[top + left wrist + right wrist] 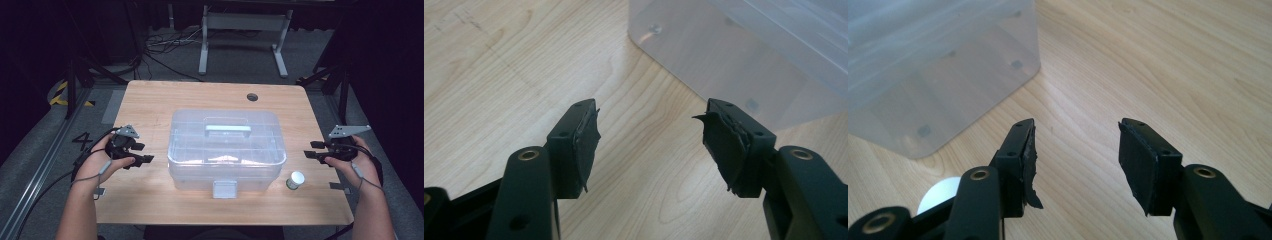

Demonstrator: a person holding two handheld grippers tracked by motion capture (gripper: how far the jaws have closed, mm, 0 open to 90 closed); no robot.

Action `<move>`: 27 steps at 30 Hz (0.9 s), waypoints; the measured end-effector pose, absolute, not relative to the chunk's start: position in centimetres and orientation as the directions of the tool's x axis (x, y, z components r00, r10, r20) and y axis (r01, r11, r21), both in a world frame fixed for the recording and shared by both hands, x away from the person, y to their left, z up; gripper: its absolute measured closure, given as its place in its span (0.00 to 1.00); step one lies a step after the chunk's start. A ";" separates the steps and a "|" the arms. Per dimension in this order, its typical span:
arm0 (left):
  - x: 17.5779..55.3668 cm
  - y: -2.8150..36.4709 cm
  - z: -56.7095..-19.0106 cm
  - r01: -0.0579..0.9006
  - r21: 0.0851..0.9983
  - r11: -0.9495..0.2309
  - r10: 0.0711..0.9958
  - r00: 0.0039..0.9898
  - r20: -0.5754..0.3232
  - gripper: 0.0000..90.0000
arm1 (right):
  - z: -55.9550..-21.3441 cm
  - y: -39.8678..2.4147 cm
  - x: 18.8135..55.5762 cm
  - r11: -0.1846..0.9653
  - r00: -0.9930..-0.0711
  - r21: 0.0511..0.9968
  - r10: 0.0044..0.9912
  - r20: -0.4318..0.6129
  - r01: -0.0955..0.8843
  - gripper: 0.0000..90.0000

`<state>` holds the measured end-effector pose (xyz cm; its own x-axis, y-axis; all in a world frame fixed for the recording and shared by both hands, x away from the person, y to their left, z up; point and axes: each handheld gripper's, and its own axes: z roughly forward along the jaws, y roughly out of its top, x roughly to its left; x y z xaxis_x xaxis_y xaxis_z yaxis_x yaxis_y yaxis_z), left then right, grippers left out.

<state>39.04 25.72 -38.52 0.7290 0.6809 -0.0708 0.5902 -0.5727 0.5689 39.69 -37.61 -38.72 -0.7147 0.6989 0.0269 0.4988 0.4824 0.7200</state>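
A large clear plastic storage box with a hinged lid, a pale green carry handle and a front latch [226,150] is sitting in the middle of the light wooden surface [150,102], its lid closed. The person is holding the left hand-held gripper [145,152] just off the box's left side, its black jaws pointing toward the box wall and standing wide apart with nothing between them. In the left gripper view, that left hand-held gripper [649,135] is hovering over bare wood, its worn rubber pads [586,140] facing each other across an empty gap, and the box's rounded lower corner [724,50] is lying ahead and to the right. The right hand-held gripper [312,149] is waiting near the box's right side, apart from it, jaws likewise spread wide and gripping nothing. In the right gripper view, the right hand-held gripper [1075,155] is pointing across open wood, with the box's translucent corner [938,75] ahead on the left. A small white-capped green round jar [295,180] is standing upright on the surface near the box's front right corner, just below the right hand-held gripper; its white top [938,195] is peeking out beside the left-hand jaw in the right gripper view. A round cable hole [252,97] is showing near the far edge of the surface.
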 end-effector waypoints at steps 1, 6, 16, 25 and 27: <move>39.0 25.7 -38.4 0.587 0.572 -0.574 0.681 0.729 -0.064 0.42 | -38.6 -37.5 39.7 0.482 -0.720 0.725 0.694 0.027 0.492 0.55; 38.8 25.6 -37.1 0.524 0.641 -0.561 0.665 0.746 -0.028 0.42 | -38.2 -36.9 39.6 0.479 -0.731 0.741 0.682 0.024 0.471 0.55; 39.1 25.4 -34.9 0.524 0.649 -0.552 0.640 0.765 -0.073 0.43 | -38.1 -37.0 38.8 0.456 -0.711 0.745 0.703 0.034 0.487 0.54; 40.1 23.9 -32.4 0.490 0.640 -0.591 0.598 0.799 -0.060 0.44 | -38.0 -37.1 38.5 0.437 -0.701 0.755 0.712 0.043 0.490 0.54; 40.2 23.5 -31.9 0.476 0.666 -0.574 0.565 0.819 -0.099 0.43 | -37.9 -37.1 38.4 0.434 -0.700 0.755 0.712 0.046 0.491 0.54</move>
<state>40.23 23.48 -31.94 0.8193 0.5647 -0.0993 0.4762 -0.5738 0.6663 38.44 -37.11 -37.94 -0.7005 0.7122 0.0464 0.4911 0.4338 0.7554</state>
